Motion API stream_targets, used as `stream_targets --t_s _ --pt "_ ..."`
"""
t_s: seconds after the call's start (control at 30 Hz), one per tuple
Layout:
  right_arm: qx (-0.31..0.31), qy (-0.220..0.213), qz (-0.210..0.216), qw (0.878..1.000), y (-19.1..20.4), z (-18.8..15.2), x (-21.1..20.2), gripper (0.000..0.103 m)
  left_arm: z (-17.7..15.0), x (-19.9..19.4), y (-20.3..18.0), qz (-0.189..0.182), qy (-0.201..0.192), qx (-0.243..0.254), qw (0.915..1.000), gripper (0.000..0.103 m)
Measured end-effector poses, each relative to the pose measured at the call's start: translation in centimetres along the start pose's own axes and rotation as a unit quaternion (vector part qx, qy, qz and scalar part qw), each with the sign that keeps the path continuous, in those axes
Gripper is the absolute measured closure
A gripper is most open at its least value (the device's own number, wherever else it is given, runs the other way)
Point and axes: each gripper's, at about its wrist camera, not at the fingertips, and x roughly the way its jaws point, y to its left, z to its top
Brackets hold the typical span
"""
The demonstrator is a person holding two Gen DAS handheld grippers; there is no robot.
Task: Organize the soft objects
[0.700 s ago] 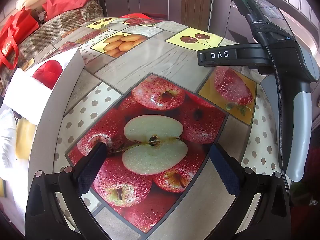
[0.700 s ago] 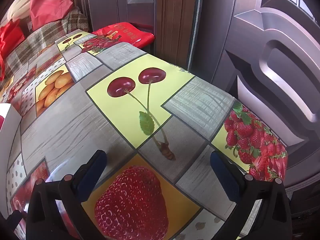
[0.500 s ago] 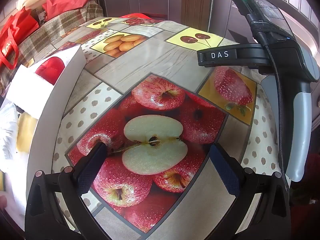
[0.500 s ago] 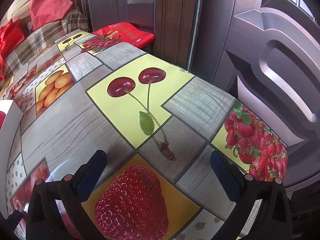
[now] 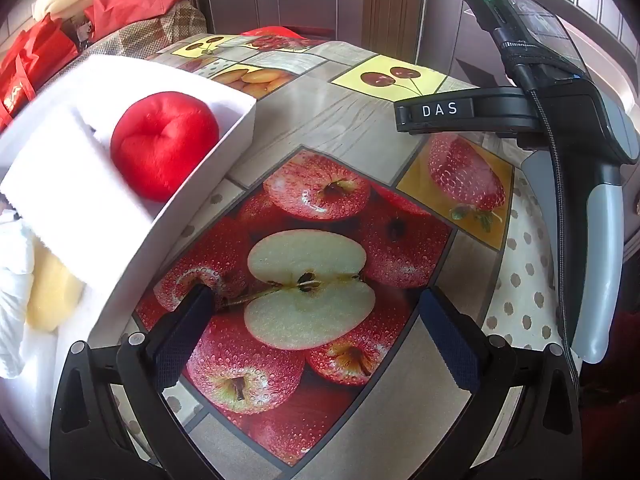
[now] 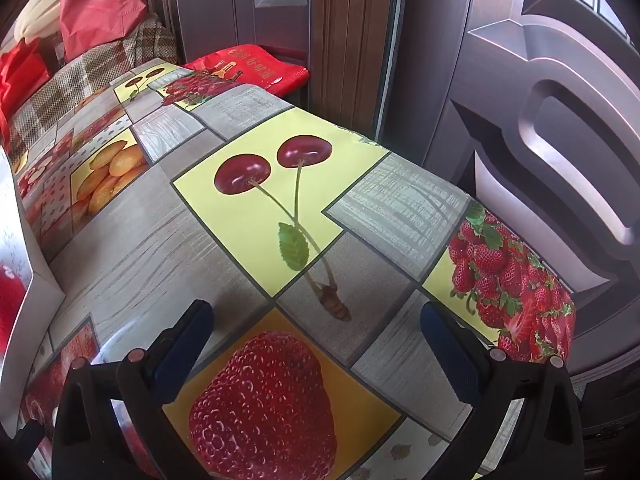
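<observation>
A white box (image 5: 192, 200) stands on the fruit-print tablecloth (image 5: 360, 136) at the left of the left wrist view. A red plush apple (image 5: 164, 148) lies in its far compartment. A yellow soft piece (image 5: 52, 292) and white cloth (image 5: 12, 304) lie in its near part. My left gripper (image 5: 316, 320) is open and empty, low over the printed apples, right of the box. My right gripper (image 6: 316, 340) is open and empty over the printed strawberry; its body shows in the left wrist view (image 5: 560, 120). The box edge shows at the right wrist view's left (image 6: 24, 248).
A plaid-covered sofa (image 6: 72, 76) with red bags (image 5: 36, 60) stands beyond the table's far left. A red bag (image 6: 248, 68) lies at the far end. Dark doors (image 6: 540, 120) stand close along the table's right edge.
The white box has shifted toward the middle of the table, closer to my left gripper, showing more of the red plush apple. Both grippers have stayed in place and open.
</observation>
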Motion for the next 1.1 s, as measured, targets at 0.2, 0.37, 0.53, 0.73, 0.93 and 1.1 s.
stream_targets --t_s 0.2,0.37,0.53,0.73,0.93,1.1 --pt "0.000 0.000 0.000 1.000 0.00 0.00 0.00 0.000 -0.01 0.01 -0.06 0.001 0.000 0.001 1.0000 0.001" --pt "0.000 0.000 0.000 1.000 0.00 0.00 -0.01 0.000 -0.01 0.01 -0.06 0.000 0.000 0.000 1.0000 0.001" --pt "0.000 0.000 0.000 1.000 0.00 0.00 -0.01 0.000 -0.10 0.11 0.27 0.000 0.000 0.000 1.0000 0.001" --pt "0.000 0.000 0.000 1.000 -0.01 0.00 0.00 0.000 -0.10 0.11 0.28 0.000 0.000 0.000 1.0000 0.001" --pt "0.000 0.000 0.000 1.000 -0.02 -0.01 0.01 0.000 -0.04 -0.02 0.03 0.001 0.000 0.000 1.0000 0.001" --pt "0.000 0.000 0.000 1.000 -0.04 -0.02 0.03 0.000 -0.14 -0.20 -0.08 -0.001 0.000 0.000 1.0000 0.001"
